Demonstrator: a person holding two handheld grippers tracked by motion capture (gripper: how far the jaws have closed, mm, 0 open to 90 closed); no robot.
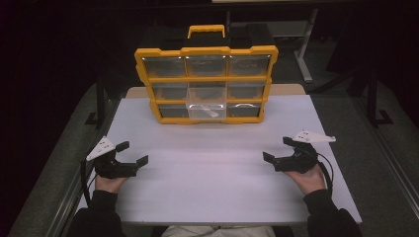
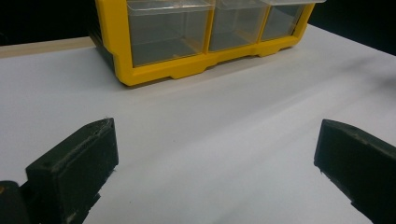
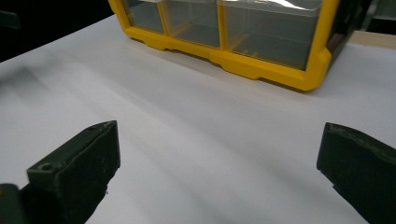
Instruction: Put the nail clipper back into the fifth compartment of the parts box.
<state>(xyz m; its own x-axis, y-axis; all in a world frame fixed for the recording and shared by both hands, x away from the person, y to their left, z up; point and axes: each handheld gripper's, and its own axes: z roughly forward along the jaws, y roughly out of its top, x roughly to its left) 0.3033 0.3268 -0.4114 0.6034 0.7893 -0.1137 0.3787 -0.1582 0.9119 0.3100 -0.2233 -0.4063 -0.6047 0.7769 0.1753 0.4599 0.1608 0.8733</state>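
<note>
Black, blocky and matte, the left gripper (image 1: pixel 132 154) rests low over the near left part of the white table (image 1: pixel 212 182), held in a hand (image 1: pixel 109 183) with a dark sleeve. Its jaws stand wide apart with nothing between them; in the left gripper view the two squared pads frame bare tabletop. A grey three-cornered plate sits on top of it.

Smooth white laminate covers the table, with a pale wooden edge showing at the far side.

At the far middle stands the yellow organiser (image 1: pixel 206 84), upright, rectangular, of hard moulded plastic with a yellow carry handle and a black back. Its front holds a grid of clear plastic drawers in three rows. The middle drawer (image 1: pixel 206 106) of the lower rows is pulled forward out of the frame; a small pale item lies inside, too indistinct to identify. The organiser is well apart from both grippers.

To the right, the right gripper (image 1: pixel 276 149) mirrors the first: black, angular, plate on top, cable trailing, held in a hand (image 1: pixel 310 180). Its jaws are likewise spread wide and hold nothing, above bare table.
</note>
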